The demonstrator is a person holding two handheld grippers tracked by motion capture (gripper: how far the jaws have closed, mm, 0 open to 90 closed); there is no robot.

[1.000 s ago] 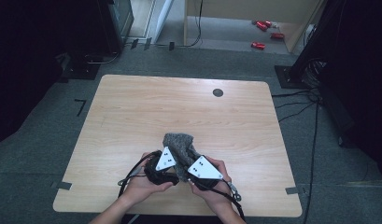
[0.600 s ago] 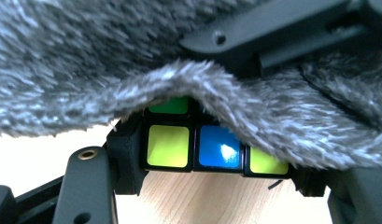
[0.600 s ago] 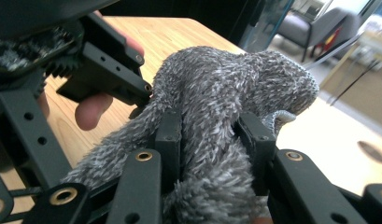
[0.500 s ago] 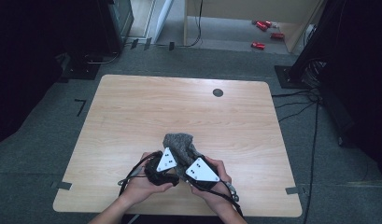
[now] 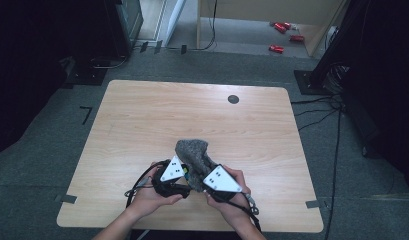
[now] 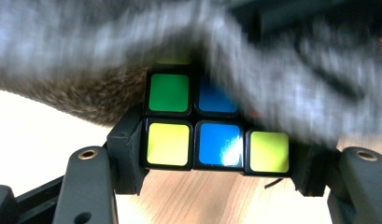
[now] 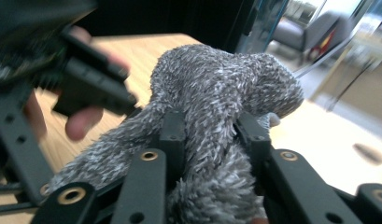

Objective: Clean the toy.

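- Left gripper (image 6: 212, 154) is clamped tight on a puzzle cube (image 6: 193, 126), with green, blue and yellow squares facing the camera.
- Right gripper (image 7: 209, 135) has just been closing and now pinches a fuzzy grey cloth (image 7: 216, 98).
- The cloth drapes over the cube's top.
- It's all held over the near edge of the table (image 5: 142, 115).

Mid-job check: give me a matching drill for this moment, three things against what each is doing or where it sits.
Things:
1. left hand-held gripper
2. right hand-held gripper
3. grey fuzzy cloth

States:
A. draped over the puzzle cube
B. shut on the puzzle cube
C. shut on the grey fuzzy cloth

Pairs: 1-B, 2-C, 3-A
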